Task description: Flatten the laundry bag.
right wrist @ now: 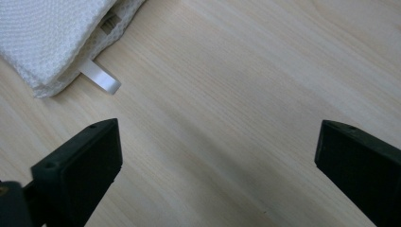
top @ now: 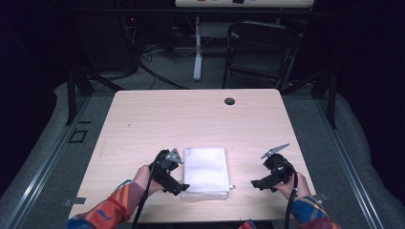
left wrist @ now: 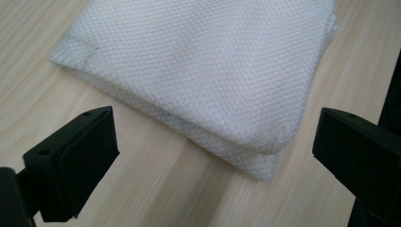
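Observation:
A folded white mesh cloth (top: pixel 206 171) lies flat on the wooden table (top: pixel 191 119), near its front edge. My left gripper (top: pixel 179 183) sits at the cloth's left side, open, its jaws wide apart with a corner of the cloth (left wrist: pixel 203 80) just ahead of them. My right gripper (top: pixel 260 182) rests to the right of the cloth, open over bare wood, nothing between its jaws. In the right gripper view the cloth (right wrist: pixel 52 33) shows at the upper left with a small white ribbon tag (right wrist: pixel 100 78) sticking out of its corner.
A round cable hole (top: pixel 229 101) sits near the table's far edge. Beyond the table stand a dark folding chair (top: pixel 260 47) and a white desk leg (top: pixel 197 52), with cables on the floor. Metal rails run along both sides of the table.

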